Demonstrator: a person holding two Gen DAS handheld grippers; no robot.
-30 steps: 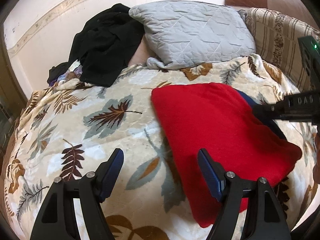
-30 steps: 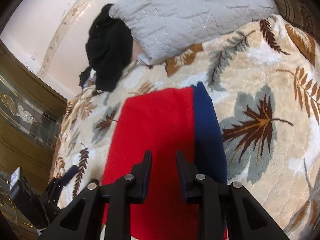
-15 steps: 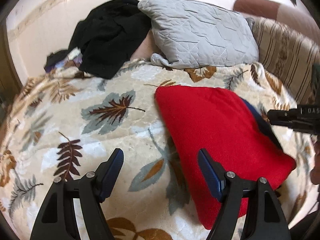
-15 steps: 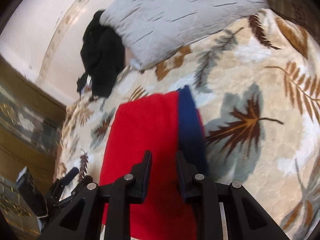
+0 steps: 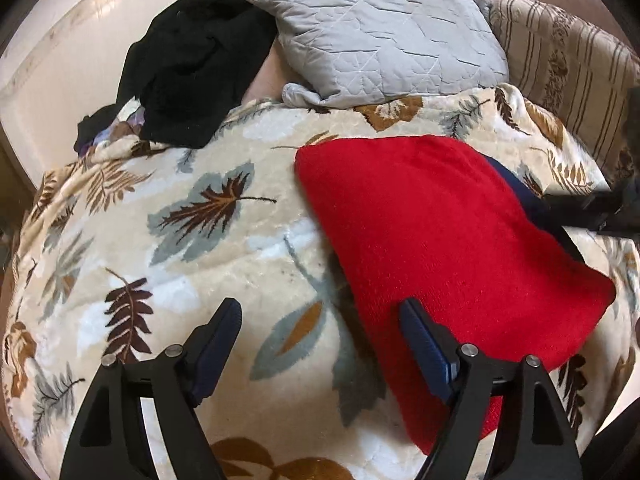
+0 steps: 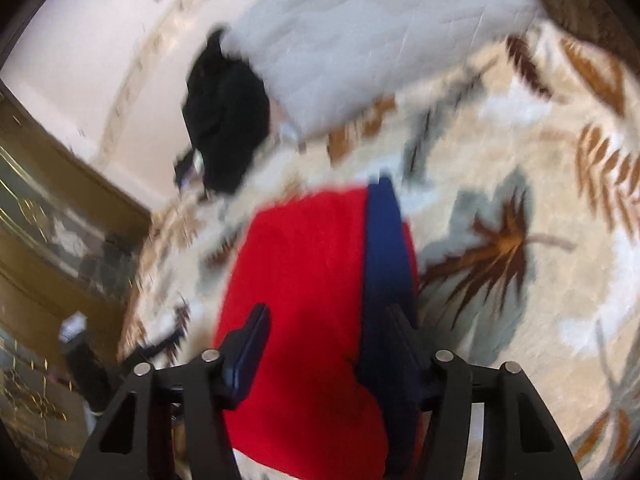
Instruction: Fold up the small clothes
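Left wrist view: no writing is legible. A leaf-print blanket (image 5: pixel 192 240) covers the bed, grey pillow (image 5: pixel 380 36) at 12 o'clock. The folded red garment (image 5: pixel 440 240) lies at 3 o'clock, the left gripper (image 5: pixel 320 328) gaping, empty. The right gripper (image 6: pixel 324 332) (frame blurred) has just widened above the cloth, earlier nearly closed.

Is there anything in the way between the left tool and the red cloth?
Nothing visible. The left tool hangs open over the leaf-patterned blanket, and its right-hand finger already sits over the edge of the red cloth. The grey pillow and black clothes lie far behind.
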